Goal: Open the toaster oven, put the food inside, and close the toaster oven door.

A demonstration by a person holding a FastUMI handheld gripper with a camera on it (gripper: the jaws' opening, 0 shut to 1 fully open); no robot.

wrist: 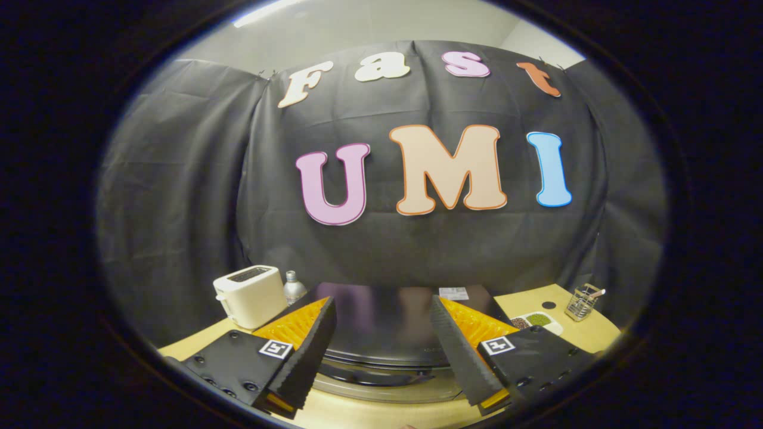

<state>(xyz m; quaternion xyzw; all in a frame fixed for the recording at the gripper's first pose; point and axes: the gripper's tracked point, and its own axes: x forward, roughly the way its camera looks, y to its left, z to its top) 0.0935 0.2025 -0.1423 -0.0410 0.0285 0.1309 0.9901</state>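
Claw: the claw (381,351) sits at the bottom centre of the frame, its two fingers spread well apart and holding nothing.
Toaster oven: the toaster oven (381,322) lies straight ahead of the claw, low in the centre of the frame, showing in the gap between the fingers and just beyond them.
Key relation: the claw looks down over the oven's dark top from slightly above; the oven's long axis runs left to right across the view, square to the fingers.
Look of the oven: a dark, glossy, flat top that mirrors the wall, with a curved metallic band below it near the fingertips. That band may be the door's handle or front edge, but the lens bends it too much to be sure. Whether the door is open cannot be told.
Desk: a light wooden desk (572,333) carries everything.
Left of the oven: a cream slot toaster (250,295), with a small bottle (293,286) just behind it.
Right of the oven: a divided dish (536,322) with dark and green contents, possibly the food, and a wire holder (583,302) farther back.
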